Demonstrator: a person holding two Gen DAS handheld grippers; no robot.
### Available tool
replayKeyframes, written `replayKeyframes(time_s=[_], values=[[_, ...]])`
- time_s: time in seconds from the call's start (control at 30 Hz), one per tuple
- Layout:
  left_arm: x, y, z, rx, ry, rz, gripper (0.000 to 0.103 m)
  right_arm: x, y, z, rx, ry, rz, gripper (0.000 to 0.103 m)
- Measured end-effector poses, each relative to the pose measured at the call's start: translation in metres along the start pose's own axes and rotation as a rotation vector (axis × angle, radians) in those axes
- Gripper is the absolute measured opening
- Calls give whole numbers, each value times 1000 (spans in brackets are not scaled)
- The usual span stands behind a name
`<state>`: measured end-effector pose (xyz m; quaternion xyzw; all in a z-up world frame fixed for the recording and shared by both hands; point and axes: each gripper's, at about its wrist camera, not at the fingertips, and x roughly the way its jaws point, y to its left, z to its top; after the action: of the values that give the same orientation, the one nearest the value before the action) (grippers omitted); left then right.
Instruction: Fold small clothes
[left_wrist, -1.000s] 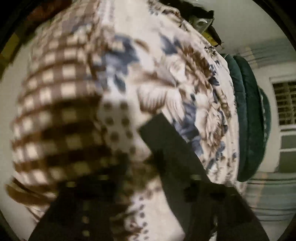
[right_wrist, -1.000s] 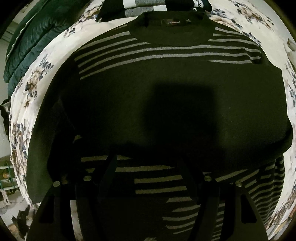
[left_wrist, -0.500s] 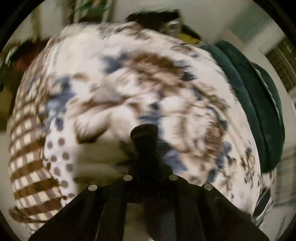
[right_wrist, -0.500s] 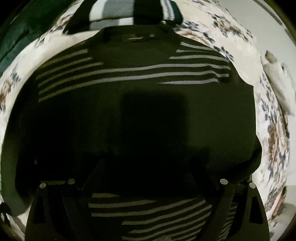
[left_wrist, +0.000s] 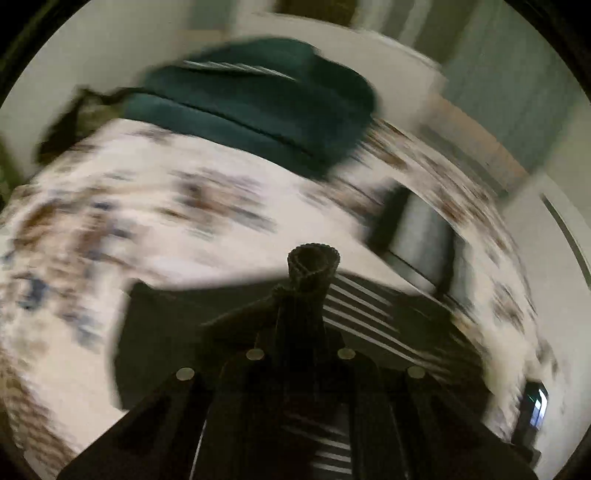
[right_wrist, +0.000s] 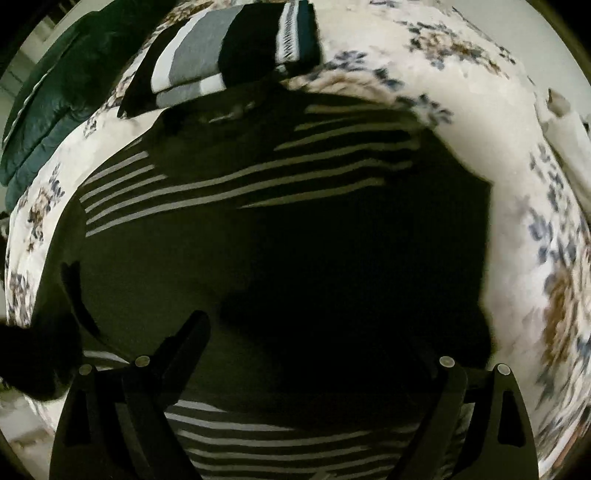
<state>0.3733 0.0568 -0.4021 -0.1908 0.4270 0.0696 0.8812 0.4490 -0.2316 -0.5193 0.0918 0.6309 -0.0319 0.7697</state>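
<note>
We hold the left gripper (left_wrist: 313, 273) tipped up over the bed (left_wrist: 155, 221), its fingers drawn tight together on a ribbed cuff (left_wrist: 314, 258) of the dark striped sweater (right_wrist: 280, 236), which stands up in a small roll just past the fingertips while the sleeve trails back under the tool. The left view is smeared by motion, so we can make out little detail on the floral bedspread (right_wrist: 509, 206). Our right gripper (right_wrist: 321, 347) hangs low over the sweater's lower half with its fingers (right_wrist: 184, 343) spread wide and nothing between them; the right-hand one is lost in shadow. The sweater lies flat across the middle of the bed, collar toward the far edge, with thin pale stripes across the chest and again along the part nearest us; a broad plain dark fold lies between the two striped bands. Its right side ends in a fairly straight edge with bare bedspread beyond it, running out to the bed's right edge. On the left the sweater's side comes near the bed's left edge, where a dark shape (right_wrist: 37, 354) intrudes; we cannot tell what it is. At the far edge a folded grey, white and black garment (right_wrist: 221, 55) touches the collar, and a dark green quilt (right_wrist: 59, 96) sits piled at the far left corner.
</note>
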Motion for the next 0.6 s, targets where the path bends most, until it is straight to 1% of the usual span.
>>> replayKeyframes(time_s=[0.1, 0.2, 0.27, 0.3, 0.37, 0.4, 0.43, 0.53, 0.57, 0.6], values=[[29, -95, -40, 82, 88, -90, 7, -6, -43, 9, 22, -5, 2, 94], [42, -164, -69, 157, 128, -128, 7, -6, -91, 14, 63, 9, 1, 94], [48, -198, -85, 197, 155, -138, 7, -4, -121, 16, 86, 26, 1, 94], [52, -211, -90, 211, 167, -145, 10, -3, -132, 15, 95, 33, 4, 94], [55, -233, -102, 245, 183, -134, 11, 0, -156, 15, 110, 49, 18, 94], [57, -240, -104, 261, 185, -125, 14, 0, -166, 14, 120, 58, 27, 94], [56, -247, -106, 275, 173, -114, 19, -1, -173, 12, 129, 64, 34, 94], [47, -244, -106, 288, 99, -131, 60, -7, -197, 9, 163, 84, 70, 94], [44, -240, -104, 286, 78, -133, 93, -10, -204, 9, 172, 89, 85, 94], [40, -232, -100, 275, 72, -131, 103, -13, -209, 9, 179, 90, 100, 94]])
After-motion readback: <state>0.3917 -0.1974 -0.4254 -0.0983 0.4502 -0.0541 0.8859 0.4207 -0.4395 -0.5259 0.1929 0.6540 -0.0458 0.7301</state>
